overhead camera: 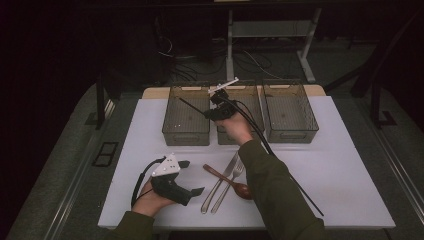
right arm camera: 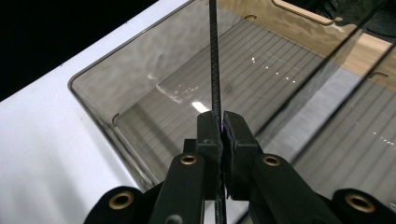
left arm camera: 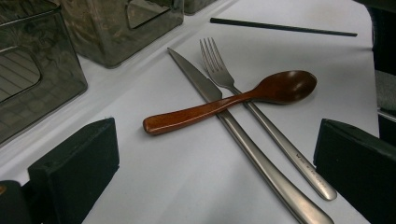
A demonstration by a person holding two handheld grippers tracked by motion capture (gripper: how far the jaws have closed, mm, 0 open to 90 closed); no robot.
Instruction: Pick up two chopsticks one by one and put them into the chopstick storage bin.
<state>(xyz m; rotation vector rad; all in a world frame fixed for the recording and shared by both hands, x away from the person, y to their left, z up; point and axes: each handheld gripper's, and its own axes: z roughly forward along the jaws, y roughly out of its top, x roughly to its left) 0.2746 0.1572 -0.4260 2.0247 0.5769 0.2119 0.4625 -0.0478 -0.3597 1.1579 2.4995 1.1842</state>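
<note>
A: From the high view, 3 smoky see-through plastic bins in a row at the far side of the white table mat: left bin, middle bin, right bin. Nothing visible lying in any of them.

B: And the right gripper?

A: Raised over the gap between left and middle bins, clamped on a thin black chopstick slanting out over the left bin. A second black chopstick flat on the mat at the right, near the sleeve.

B: Left gripper?

A: Near the front edge, jaws spread, nothing between them. Just beside: a brown wooden spoon, a steel knife and a steel fork. Bare mat to the right and left front.

B: Left gripper view?

A: Wide gap between both black jaws, holding nothing. Spoon resting across knife and fork; the loose chopstick beyond; bin walls at upper left.

B: Right gripper view?

A: Pads pressed tight on the chopstick, pointing out above the left bin's ribbed floor. Nothing seen on that floor. White mat edge at left, dark beyond.
</note>
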